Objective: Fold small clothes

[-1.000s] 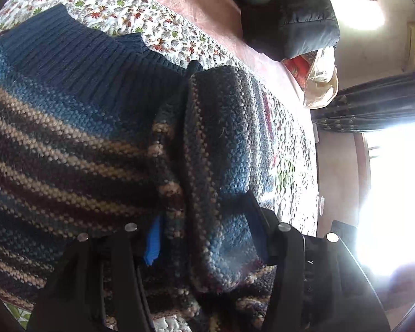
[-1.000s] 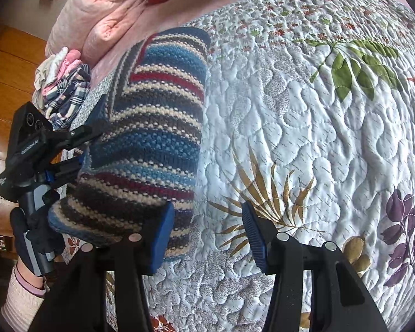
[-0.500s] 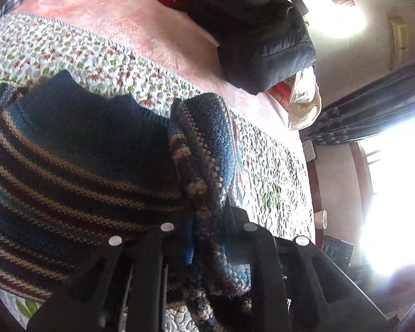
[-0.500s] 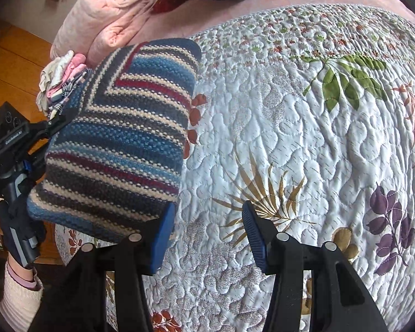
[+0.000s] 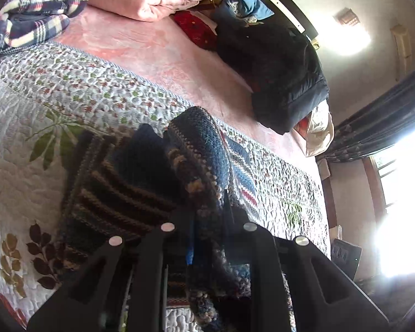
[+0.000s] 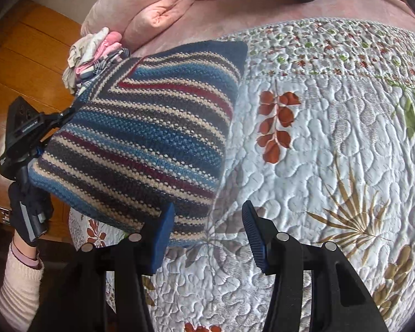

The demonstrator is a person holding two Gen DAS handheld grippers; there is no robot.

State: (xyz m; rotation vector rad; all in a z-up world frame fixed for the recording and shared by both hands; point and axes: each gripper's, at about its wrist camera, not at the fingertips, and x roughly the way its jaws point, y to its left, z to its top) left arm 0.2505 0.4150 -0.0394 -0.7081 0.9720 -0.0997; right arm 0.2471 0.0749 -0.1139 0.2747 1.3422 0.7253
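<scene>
While the right gripper (image 6: 204,229) hangs wide and empty over the quilt (image 6: 332,149), the left gripper (image 5: 207,221) alone clamps the folded striped sweater (image 6: 152,138), lifted at the left edge; risk: thick knit slips and unfolds, or lands on the far clothes pile (image 6: 91,52).

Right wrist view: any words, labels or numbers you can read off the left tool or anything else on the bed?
White lettering on the side of the left tool, on its black camera block: too small and blurred to read.
A smaller white mark lower on the same body: unreadable.
Striped sweater, quilt, right tool: no text.
Left wrist view: no text visible.
</scene>
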